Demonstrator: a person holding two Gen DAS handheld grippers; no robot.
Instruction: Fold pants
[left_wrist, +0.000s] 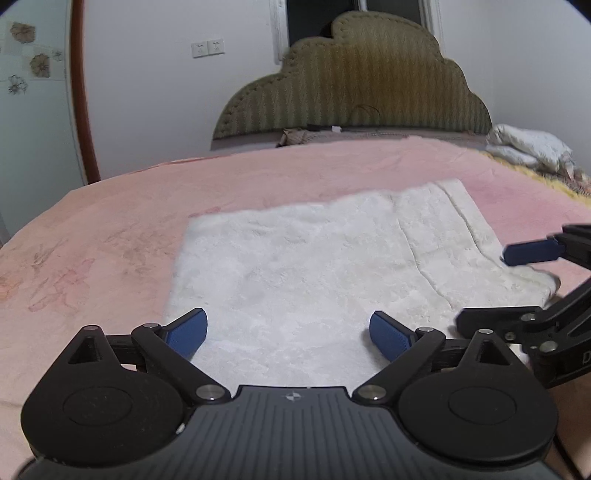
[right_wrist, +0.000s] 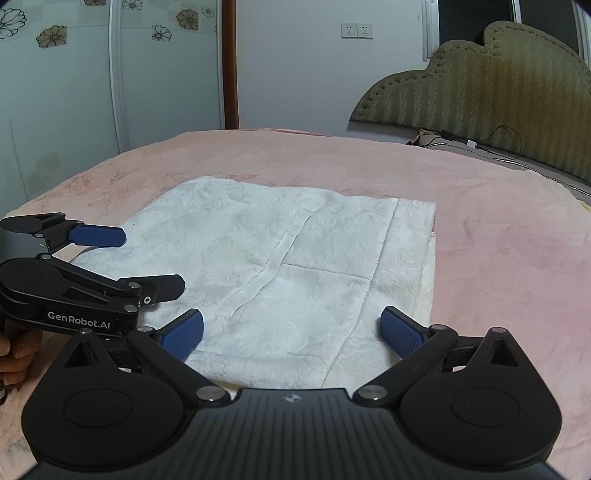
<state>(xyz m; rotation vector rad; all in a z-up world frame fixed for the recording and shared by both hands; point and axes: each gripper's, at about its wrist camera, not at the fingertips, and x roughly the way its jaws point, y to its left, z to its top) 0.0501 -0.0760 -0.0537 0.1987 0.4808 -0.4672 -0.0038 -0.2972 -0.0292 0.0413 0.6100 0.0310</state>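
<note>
White textured pants (left_wrist: 314, 266) lie folded into a flat rectangle on the pink bedspread (left_wrist: 110, 240). My left gripper (left_wrist: 288, 321) is open, with its blue pads spread over the near edge of the cloth and nothing pinched. At the right of that view, my right gripper (left_wrist: 484, 286) hovers over the pants' right corner. In the right wrist view the pants (right_wrist: 295, 251) show a seam and a waistband strip. My right gripper (right_wrist: 291, 315) stands open above their near edge. My left gripper (right_wrist: 153, 260) is at the left, jaws apart, over the cloth's left edge.
An olive padded headboard (left_wrist: 354, 85) stands at the far end of the bed. A crumpled white bundle (left_wrist: 528, 147) lies at the far right. A dark cable (right_wrist: 498, 147) runs along the headboard. A person's hand (right_wrist: 14, 354) grips the left tool's handle. Flowered wardrobe doors (right_wrist: 55, 92) stand beyond the bed.
</note>
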